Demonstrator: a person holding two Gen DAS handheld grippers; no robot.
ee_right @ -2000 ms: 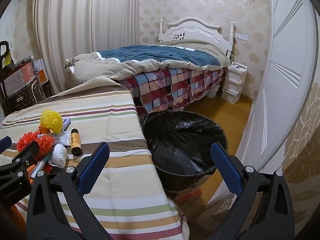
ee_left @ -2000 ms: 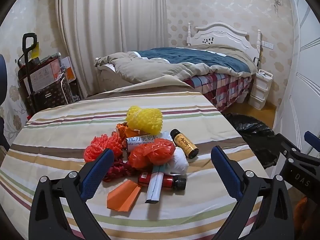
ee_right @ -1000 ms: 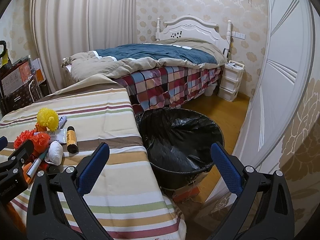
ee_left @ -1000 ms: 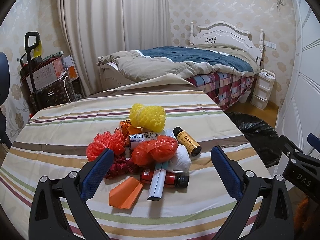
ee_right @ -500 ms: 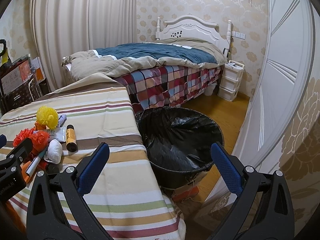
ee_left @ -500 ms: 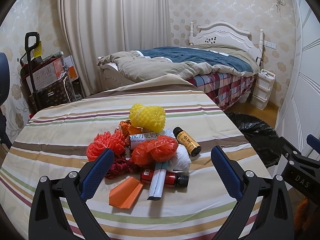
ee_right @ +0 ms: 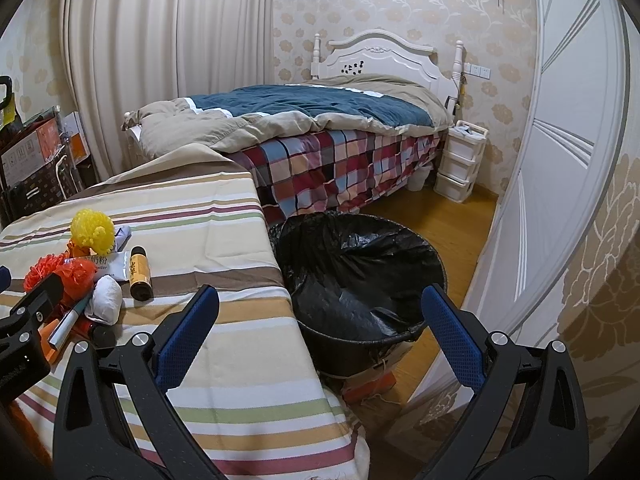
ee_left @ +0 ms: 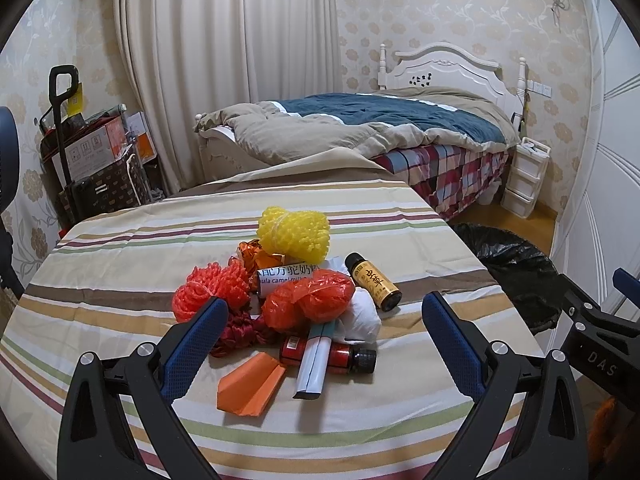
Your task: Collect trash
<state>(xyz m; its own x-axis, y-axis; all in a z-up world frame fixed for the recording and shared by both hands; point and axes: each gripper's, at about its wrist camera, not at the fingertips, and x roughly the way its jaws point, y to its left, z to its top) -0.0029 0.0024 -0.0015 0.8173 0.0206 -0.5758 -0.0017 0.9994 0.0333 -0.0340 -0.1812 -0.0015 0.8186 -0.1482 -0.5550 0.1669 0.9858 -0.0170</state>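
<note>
Nothing has moved: both the left gripper and right gripper stay spread and empty, the trash pile at 12 o'clock uncollected, the black-lined bin apparently empty.

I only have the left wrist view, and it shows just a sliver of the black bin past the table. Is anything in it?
Observer: The right wrist view looks into the bin. Only black liner shows, no trash that I can see.
Operator: Is the right gripper carrying something?
Observer: No. The right gripper is open and empty, above the table edge and the bin.
Operator: Anything behind the yellow net?
Observer: Yes, a small pale packet lies beside the yellow net, on its far side.
</note>
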